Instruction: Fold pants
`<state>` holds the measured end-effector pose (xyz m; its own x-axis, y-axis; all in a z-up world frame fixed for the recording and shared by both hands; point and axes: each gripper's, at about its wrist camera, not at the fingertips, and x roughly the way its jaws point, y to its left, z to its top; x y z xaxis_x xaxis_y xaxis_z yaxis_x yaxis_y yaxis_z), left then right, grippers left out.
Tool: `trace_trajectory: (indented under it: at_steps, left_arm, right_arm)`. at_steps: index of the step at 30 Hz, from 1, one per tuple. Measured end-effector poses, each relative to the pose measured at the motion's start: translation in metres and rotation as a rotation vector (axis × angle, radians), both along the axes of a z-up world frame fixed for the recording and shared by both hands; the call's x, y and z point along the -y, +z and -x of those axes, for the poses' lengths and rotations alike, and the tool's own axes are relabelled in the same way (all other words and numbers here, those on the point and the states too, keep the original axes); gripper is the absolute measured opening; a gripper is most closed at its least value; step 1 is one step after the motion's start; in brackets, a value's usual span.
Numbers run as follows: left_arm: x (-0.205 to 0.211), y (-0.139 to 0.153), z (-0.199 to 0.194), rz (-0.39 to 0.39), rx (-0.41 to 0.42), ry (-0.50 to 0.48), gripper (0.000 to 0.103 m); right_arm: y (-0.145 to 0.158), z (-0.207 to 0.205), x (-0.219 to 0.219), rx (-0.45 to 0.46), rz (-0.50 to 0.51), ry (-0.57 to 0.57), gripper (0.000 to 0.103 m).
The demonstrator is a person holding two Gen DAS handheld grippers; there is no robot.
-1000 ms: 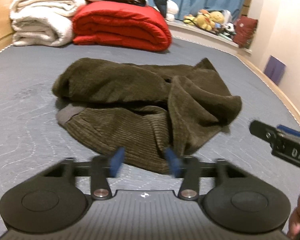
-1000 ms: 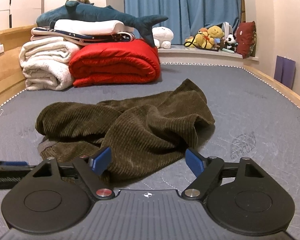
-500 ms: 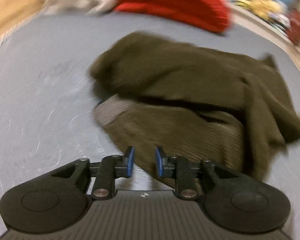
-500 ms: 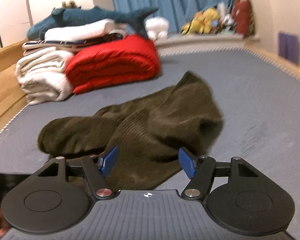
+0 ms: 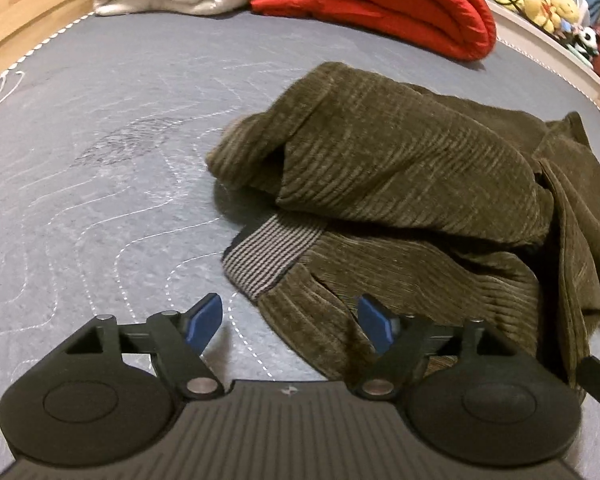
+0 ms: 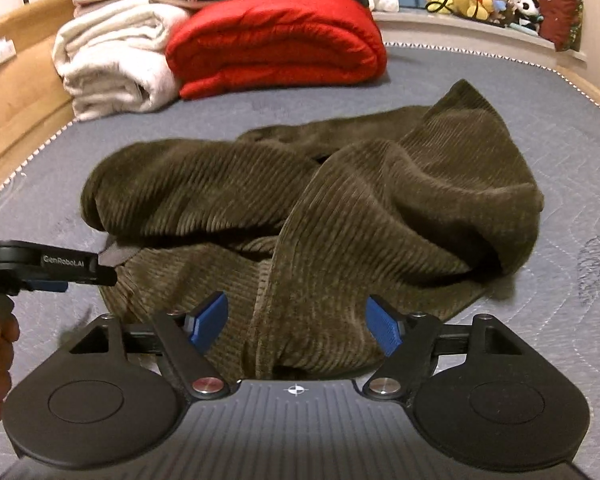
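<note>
Olive corduroy pants (image 5: 412, 184) lie crumpled on the grey mattress (image 5: 100, 152). In the left wrist view, the left gripper (image 5: 290, 322) is wide open and empty at the striped waistband (image 5: 268, 254); closing here may catch only one layer. In the right wrist view, the right gripper (image 6: 296, 322), also spread and empty, straddles a bunched fold, so lifting could drag the whole heap instead of spreading it.

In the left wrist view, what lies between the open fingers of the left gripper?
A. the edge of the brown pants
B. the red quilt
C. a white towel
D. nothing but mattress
A: the left gripper is open around the near edge of the brown pants.
</note>
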<state>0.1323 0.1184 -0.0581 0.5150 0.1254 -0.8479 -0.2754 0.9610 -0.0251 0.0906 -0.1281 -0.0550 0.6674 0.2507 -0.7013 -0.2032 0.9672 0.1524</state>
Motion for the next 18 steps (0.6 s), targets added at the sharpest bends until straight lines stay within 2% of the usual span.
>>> trace_trajectory:
  at_steps: [16, 17, 18]
  left_arm:
    - [-0.012, -0.017, -0.017, 0.007, -0.025, -0.013, 0.082]
    - [-0.015, -0.018, -0.019, 0.019, -0.022, -0.011, 0.083]
    - [-0.019, -0.019, -0.022, 0.031, -0.017, -0.006, 0.083]
  right_arm:
    - [-0.026, -0.03, -0.017, -0.037, 0.105, -0.02, 0.079]
    - [-0.027, -0.031, -0.016, -0.036, 0.112, -0.026, 0.07]
    - [-0.029, -0.032, -0.015, -0.038, 0.115, -0.029, 0.05]
